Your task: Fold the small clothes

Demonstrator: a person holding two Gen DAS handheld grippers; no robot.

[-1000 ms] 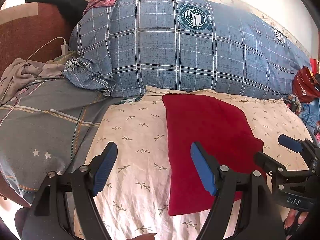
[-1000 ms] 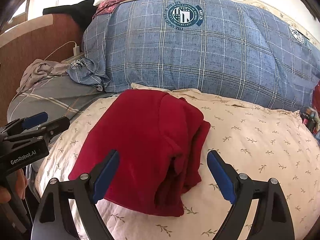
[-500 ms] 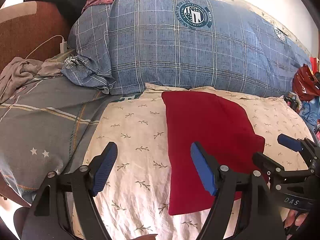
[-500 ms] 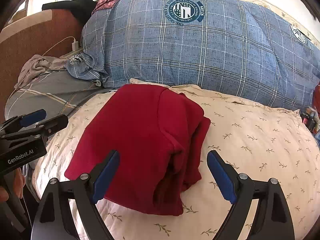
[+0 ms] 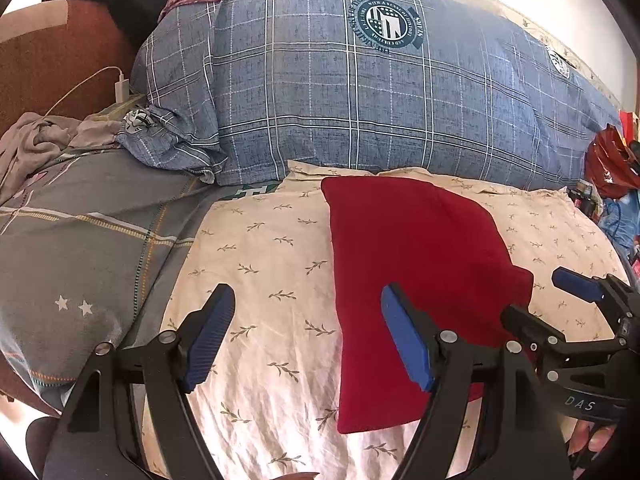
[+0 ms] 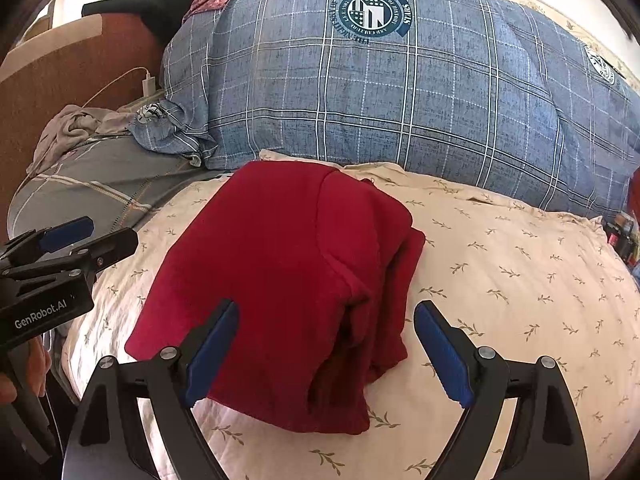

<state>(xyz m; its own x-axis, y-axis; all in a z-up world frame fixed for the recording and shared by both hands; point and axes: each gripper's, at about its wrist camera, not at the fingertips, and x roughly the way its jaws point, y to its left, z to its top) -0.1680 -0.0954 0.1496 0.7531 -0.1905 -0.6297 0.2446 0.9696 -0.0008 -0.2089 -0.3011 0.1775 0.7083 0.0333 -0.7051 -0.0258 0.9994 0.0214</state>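
A folded red garment [image 5: 416,264] lies on a cream leaf-print pillow [image 5: 264,264]; it also shows in the right wrist view [image 6: 288,272] as a thick stack with layered edges on its right side. My left gripper [image 5: 308,336] is open and empty, held above the pillow just left of the garment. My right gripper [image 6: 326,350] is open and empty, hovering over the garment's near edge. Each gripper shows at the edge of the other's view, the right one [image 5: 540,304] and the left one [image 6: 90,236].
A big blue plaid duvet [image 5: 360,104] is piled behind the pillow. A grey checked sheet [image 5: 80,240] and crumpled beige cloth [image 5: 36,140] lie to the left, with a white charger and cable [image 5: 120,88] by the brown headboard. Red bag [image 5: 608,160] at far right.
Both grippers have drifted back slightly and stay open. The red garment has not moved.
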